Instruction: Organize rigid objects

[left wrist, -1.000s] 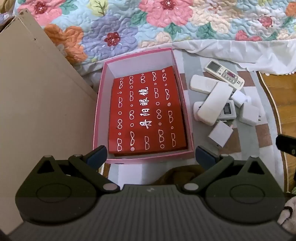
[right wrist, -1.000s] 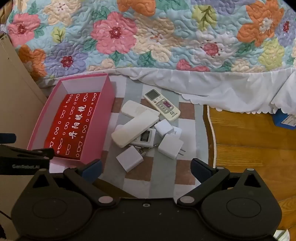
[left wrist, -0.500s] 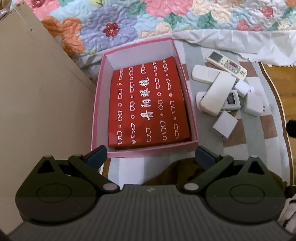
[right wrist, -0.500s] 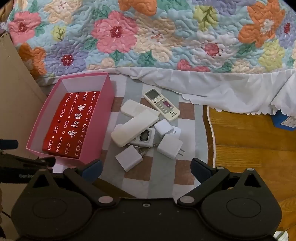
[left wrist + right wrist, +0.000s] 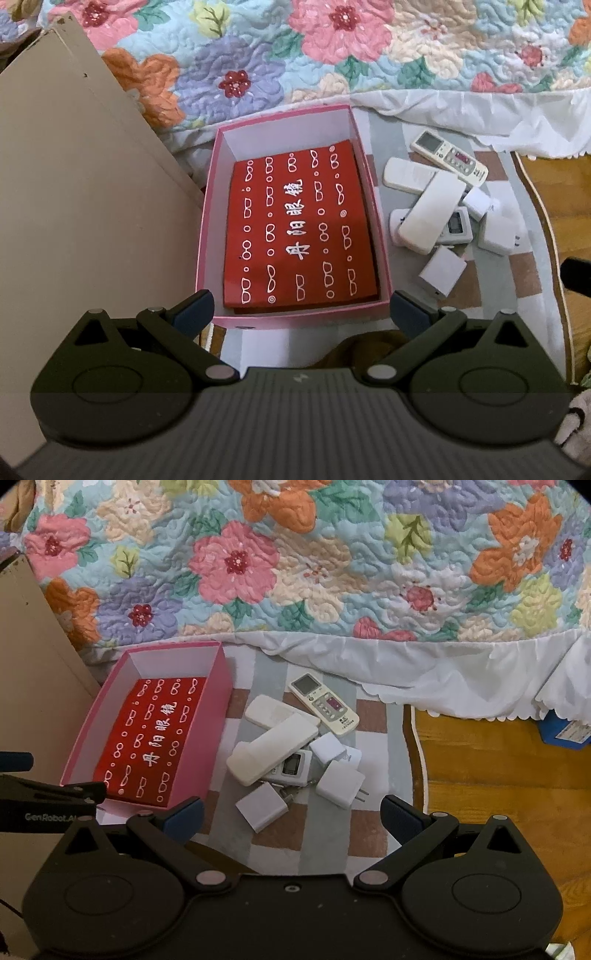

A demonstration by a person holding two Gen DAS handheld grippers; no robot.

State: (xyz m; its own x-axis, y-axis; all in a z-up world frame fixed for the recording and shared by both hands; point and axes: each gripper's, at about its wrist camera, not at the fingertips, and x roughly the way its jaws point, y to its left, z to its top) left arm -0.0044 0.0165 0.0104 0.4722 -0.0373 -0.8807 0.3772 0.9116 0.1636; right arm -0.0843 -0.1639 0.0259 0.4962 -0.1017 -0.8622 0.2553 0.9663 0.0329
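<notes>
Left wrist view: left gripper (image 5: 300, 308) and right gripper (image 5: 291, 816) hover with fingers spread, empty, above pink box (image 5: 365, 173) and white remotes (image 5: 271, 755).

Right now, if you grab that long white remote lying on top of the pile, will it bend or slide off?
The long white remote looks like hard plastic, so probably stiff. It rests tilted across the small display remote, so a push would likely slide or rock it. Its smooth rounded shell may be slippery.
</notes>
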